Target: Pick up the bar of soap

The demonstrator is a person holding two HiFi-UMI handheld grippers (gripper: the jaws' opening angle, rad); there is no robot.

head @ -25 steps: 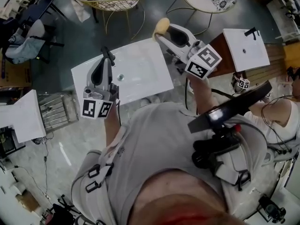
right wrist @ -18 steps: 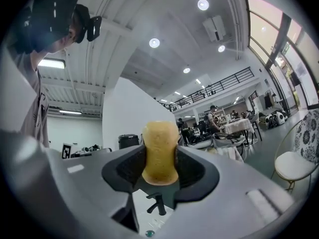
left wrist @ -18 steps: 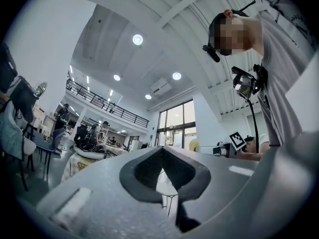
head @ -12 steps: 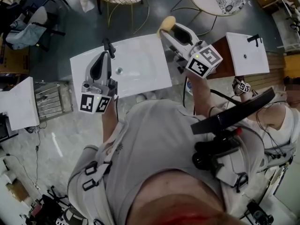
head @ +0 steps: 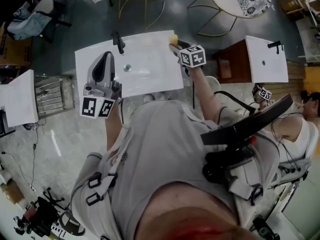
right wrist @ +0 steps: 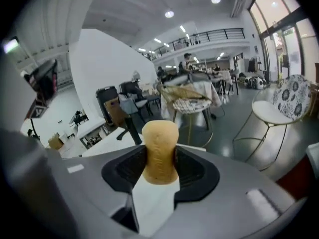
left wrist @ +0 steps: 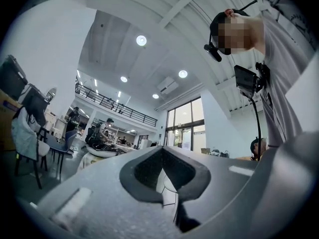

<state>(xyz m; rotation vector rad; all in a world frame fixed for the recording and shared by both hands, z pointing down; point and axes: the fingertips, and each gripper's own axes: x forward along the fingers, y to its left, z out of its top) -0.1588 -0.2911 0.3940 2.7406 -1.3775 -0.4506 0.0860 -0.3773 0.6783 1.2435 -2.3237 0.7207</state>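
Soap bar clamped between right gripper jaws, at sink corner.

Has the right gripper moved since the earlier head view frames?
Yes. The right gripper, jaws shut on the bar of soap, has dropped away from the camera and now sits at the right edge of the white sink, near its far corner.
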